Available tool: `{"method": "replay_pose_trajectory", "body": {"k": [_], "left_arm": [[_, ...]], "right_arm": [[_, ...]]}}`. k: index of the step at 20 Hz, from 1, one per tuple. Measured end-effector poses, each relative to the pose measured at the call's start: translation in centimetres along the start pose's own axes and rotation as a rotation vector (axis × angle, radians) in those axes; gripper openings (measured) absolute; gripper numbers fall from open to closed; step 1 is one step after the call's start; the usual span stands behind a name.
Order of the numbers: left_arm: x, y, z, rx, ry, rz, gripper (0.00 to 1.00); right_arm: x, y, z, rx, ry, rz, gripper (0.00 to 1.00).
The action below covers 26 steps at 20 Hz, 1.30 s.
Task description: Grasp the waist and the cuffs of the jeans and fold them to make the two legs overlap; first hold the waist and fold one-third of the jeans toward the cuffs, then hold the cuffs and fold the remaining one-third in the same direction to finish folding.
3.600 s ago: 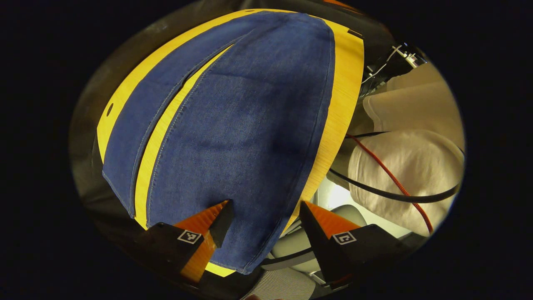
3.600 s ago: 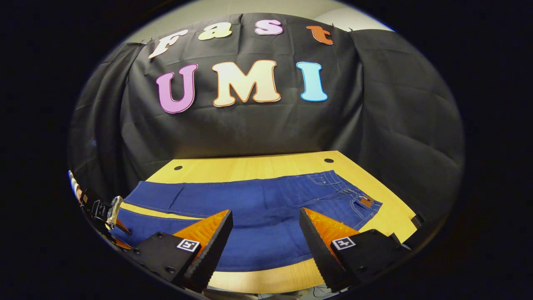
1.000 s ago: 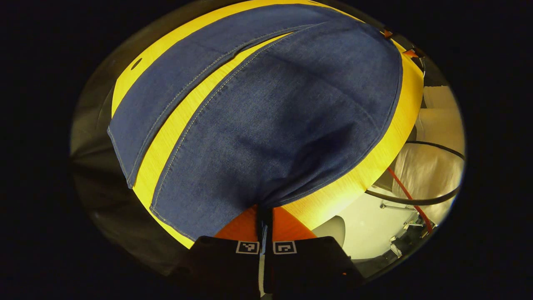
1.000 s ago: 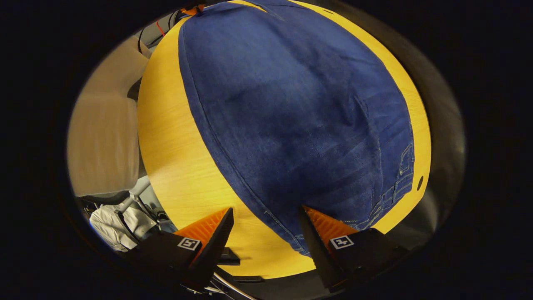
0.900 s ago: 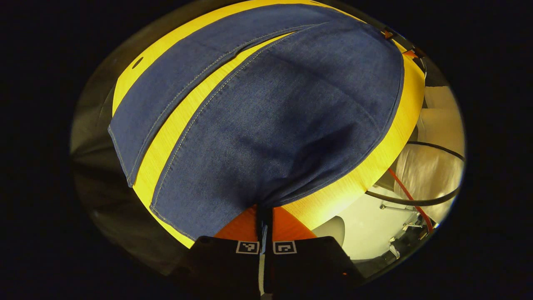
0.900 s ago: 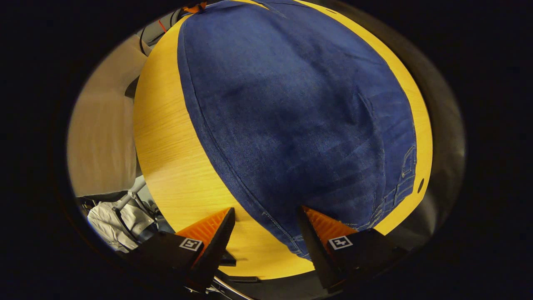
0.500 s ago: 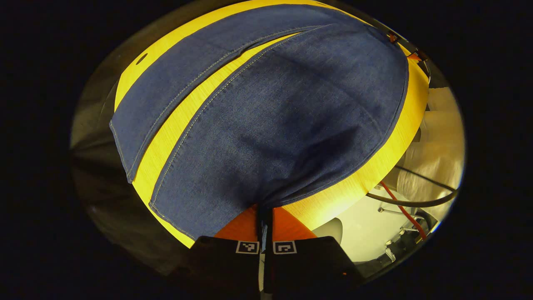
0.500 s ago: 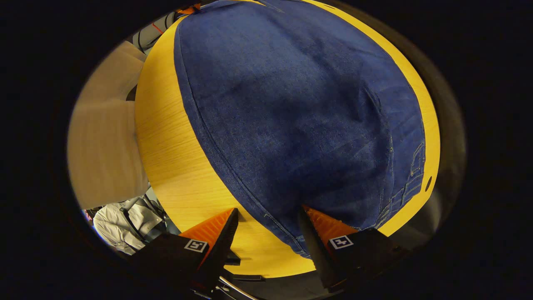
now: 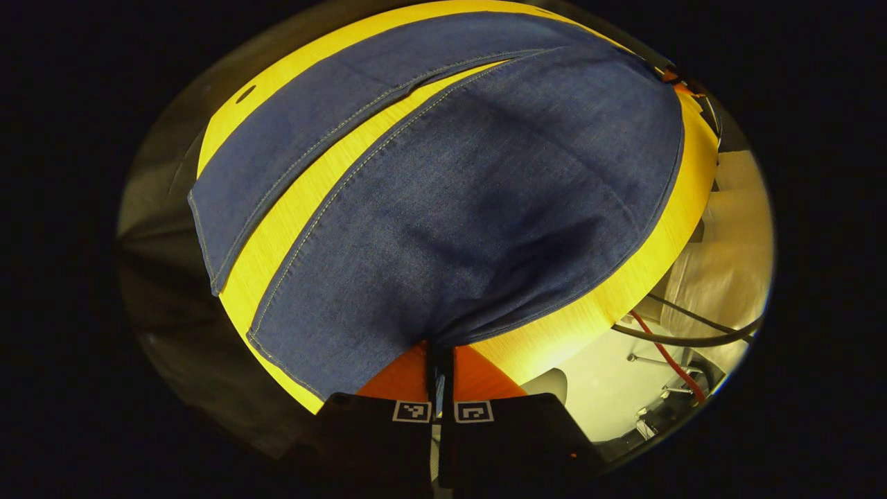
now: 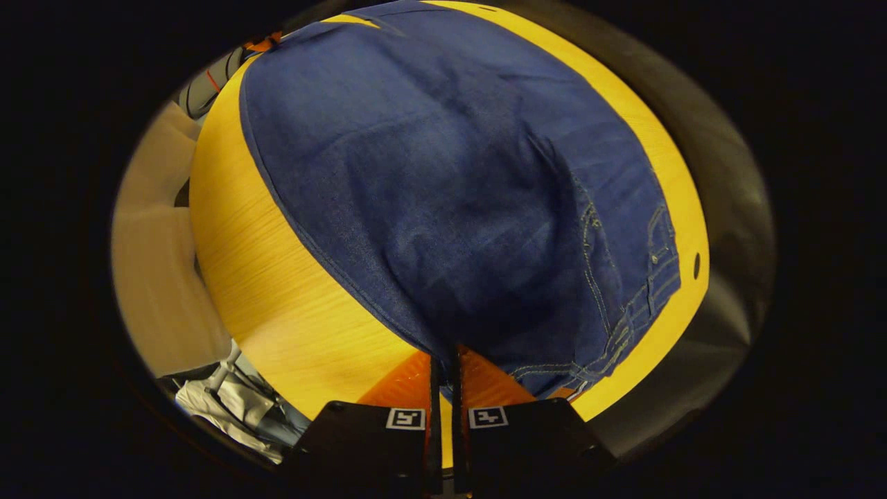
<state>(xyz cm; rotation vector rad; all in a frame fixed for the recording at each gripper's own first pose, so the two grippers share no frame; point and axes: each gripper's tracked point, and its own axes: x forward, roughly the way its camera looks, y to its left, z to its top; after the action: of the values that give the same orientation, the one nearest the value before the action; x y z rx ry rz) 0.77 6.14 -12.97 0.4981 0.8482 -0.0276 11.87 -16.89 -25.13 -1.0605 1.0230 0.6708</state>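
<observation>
Now flat on table [image 9: 291, 208]: jeans [image 9: 450, 208]. Left claw [image 9: 440, 353] pinching near leg's edge by the cuff; right claw [image 10: 443, 360] pinching near edge by the waist.

Right tongs [image 10: 443, 360]: stood wide apart over the near edge of the jeans [image 10: 450, 187] half a second ago; now drawn together, pinching the denim by the waist at the tabletop [image 10: 277, 277] edge.
Denim at right tongs: now gathered into a small pucker.
Left tongs [image 9: 441, 353]: open 3.6 s ago; closed on the cuff end since a second ago.
</observation>
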Motion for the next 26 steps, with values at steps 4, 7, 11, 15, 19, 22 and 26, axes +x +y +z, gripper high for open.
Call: {"method": "replay_pose_trajectory", "body": {"k": [4,7,11,15,19,22,26], "left_arm": [[0.0,0.1,0.1,-0.145,-0.093,0.032,0.0],[0.0,0.2,0.0,-0.259,-0.149,0.059,0.0],[-1.1,-0.3,-0.1,-0.407,-0.167,0.013,0.0],[-4.5,1.1,0.9,-0.5,-0.199,-0.001,0.0],[-8.0,3.7,3.6,-0.669,-0.245,-0.053,0.0],[-10.8,5.9,5.5,-0.8,-0.324,-0.088,0.0],[-13.1,9.5,8.2,-0.906,-0.397,-0.102,0.0]], "right_arm": [[0.0,0.0,-0.1,0.236,-0.04,-0.049,0.04],[-0.2,-0.2,0.6,0.432,-0.078,-0.037,0.04],[-1.2,-0.8,1.4,0.601,-0.118,-0.037,0.04],[-3.7,-2.0,2.4,0.81,-0.199,-0.036,0.05],[-7.2,-4.8,4.5,0.981,-0.325,-0.038,0.04],[-9.8,-8.1,7.0,1.087,-0.424,-0.034,0.04],[-11.0,-11.5,9.5,1.139,-0.466,-0.033,0.04]]}}
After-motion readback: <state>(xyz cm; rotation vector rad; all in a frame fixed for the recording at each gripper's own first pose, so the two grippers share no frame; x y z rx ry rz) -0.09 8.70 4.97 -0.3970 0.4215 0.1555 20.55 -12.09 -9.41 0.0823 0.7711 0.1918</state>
